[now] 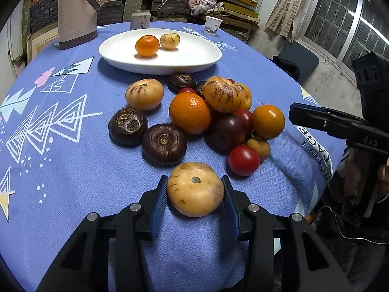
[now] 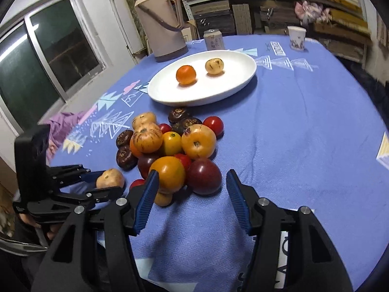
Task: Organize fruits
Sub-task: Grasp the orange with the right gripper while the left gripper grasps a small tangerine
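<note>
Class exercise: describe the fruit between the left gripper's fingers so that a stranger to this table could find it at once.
Start at the white plate on the blue tablecloth, then come past the fruit pile to the table's near edge. There a tan fruit sits apart, clamped in the left gripper. Unlike its streaked neighbours, its skin is nearly plain.

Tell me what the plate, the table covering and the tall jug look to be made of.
Plate: likely glazed ceramic, white and glossy, though it could be melamine. Table covering: woven cloth, matte blue, with a visible herringbone weave and wrinkles. Tall jug: apparently plastic, with a smooth beige satin shell and moulded handle.
</note>
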A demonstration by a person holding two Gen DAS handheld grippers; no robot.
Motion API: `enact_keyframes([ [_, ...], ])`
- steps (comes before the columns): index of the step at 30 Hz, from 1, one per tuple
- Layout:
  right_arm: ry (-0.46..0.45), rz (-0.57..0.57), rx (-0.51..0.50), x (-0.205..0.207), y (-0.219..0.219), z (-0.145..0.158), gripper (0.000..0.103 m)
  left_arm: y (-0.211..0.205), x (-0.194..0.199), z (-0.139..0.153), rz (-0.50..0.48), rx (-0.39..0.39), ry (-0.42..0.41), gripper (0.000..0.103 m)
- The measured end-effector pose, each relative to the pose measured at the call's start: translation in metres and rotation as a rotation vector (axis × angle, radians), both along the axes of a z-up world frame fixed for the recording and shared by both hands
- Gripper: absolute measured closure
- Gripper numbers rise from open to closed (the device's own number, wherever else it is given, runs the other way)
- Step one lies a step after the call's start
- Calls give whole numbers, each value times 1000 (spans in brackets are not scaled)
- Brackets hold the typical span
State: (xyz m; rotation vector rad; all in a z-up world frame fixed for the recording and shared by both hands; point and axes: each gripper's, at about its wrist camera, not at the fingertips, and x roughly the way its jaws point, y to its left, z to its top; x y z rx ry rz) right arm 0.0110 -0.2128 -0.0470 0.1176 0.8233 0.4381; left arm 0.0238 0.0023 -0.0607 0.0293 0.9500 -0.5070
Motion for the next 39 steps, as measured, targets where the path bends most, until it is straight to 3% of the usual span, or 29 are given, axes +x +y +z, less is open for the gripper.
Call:
enact_keyframes([
  [6, -19, 104, -20, -7, 34, 2, 52, 1, 0, 0, 3, -7, 1, 59],
  [9, -38, 76, -71, -2, 42, -2, 54, 1, 0, 0, 6, -11, -1, 59],
  [12, -38, 60, -79, 4, 43, -8, 65, 2, -1, -1, 8, -19, -1, 59],
  [25, -81, 64, 34, -3, 18, 11, 66, -4, -8, 5, 17, 30, -53, 59],
  [33, -93, 45, 43, 1, 7, 17, 66, 4, -9, 28, 30, 7, -117, 59],
  [39, -148, 27, 56, 12, -3, 35, 66, 17, 12, 59, 59, -40, -170, 59],
])
